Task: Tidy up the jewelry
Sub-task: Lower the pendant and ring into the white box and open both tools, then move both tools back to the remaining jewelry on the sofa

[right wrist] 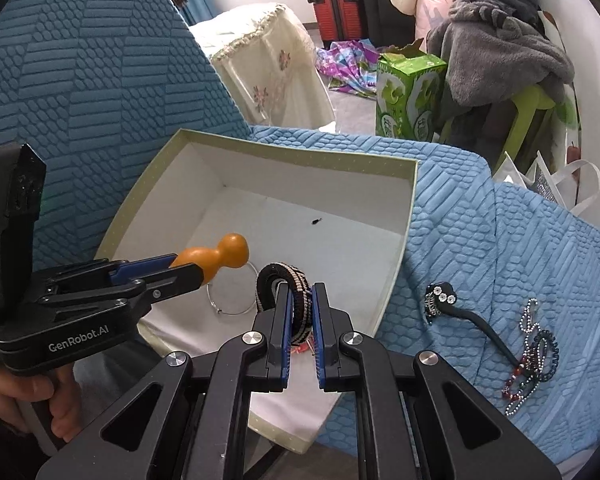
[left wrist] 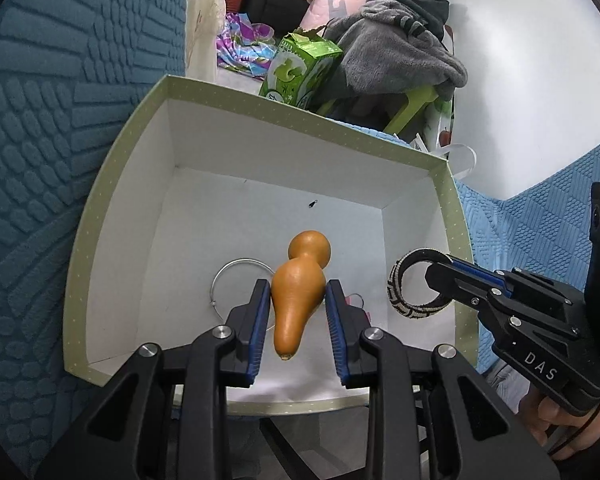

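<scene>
An open green box (left wrist: 112, 184) (right wrist: 396, 280) with a white inside lies on the blue cover. My left gripper (left wrist: 298, 286) (right wrist: 180, 272) is shut on an orange gourd-shaped ornament (left wrist: 296, 292) (right wrist: 220, 256), held low inside the box. My right gripper (right wrist: 301, 298) (left wrist: 434, 276) is shut on a black-and-white beaded bangle (right wrist: 286, 292) (left wrist: 398, 284), also inside the box near its right wall. A thin silver wire bangle (left wrist: 224, 280) (right wrist: 228, 310) lies on the box floor below the gourd. A tiny dark bit (left wrist: 313, 202) (right wrist: 315, 222) lies farther back in the box.
On the blue cover right of the box lie a black hair clip (right wrist: 460, 312) and a tangle of bead chains and a coil tie (right wrist: 534, 356). Beyond the cover stand a green carton (right wrist: 410, 92), a green stool with grey clothes (right wrist: 500, 52) and a cloth-covered cabinet (right wrist: 268, 68).
</scene>
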`<state>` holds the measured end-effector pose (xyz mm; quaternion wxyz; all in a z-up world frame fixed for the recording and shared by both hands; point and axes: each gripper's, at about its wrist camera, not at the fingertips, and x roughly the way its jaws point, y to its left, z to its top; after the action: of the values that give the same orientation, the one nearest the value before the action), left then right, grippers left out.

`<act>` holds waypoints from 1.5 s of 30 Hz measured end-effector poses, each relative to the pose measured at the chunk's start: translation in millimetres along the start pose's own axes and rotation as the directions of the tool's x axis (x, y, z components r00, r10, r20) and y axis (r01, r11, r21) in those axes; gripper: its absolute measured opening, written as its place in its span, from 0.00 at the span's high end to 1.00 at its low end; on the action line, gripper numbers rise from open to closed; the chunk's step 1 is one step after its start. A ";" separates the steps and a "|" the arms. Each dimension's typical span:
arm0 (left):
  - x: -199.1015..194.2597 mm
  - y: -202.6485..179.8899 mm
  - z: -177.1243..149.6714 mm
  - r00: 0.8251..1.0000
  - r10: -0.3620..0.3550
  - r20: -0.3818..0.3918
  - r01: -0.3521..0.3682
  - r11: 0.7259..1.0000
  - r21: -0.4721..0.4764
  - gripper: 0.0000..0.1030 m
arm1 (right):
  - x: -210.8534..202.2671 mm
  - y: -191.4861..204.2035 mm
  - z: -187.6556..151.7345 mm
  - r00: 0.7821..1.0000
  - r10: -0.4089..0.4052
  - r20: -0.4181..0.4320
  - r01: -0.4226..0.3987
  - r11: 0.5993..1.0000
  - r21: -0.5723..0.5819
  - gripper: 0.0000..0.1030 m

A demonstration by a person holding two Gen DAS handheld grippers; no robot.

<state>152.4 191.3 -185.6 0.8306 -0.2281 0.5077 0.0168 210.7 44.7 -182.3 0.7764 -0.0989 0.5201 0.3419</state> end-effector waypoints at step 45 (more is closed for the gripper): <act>-167.5 -124.3 -35.9 0.932 -0.011 0.363 -0.037 0.991 0.125 0.63 | -214.6 -14.9 -37.7 0.912 0.003 0.411 -0.008 1.000 0.011 0.79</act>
<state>73.6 100.0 -11.7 0.9230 -0.1633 0.3471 0.0312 143.9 -77.5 -14.1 0.8680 -0.0185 0.3476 0.3540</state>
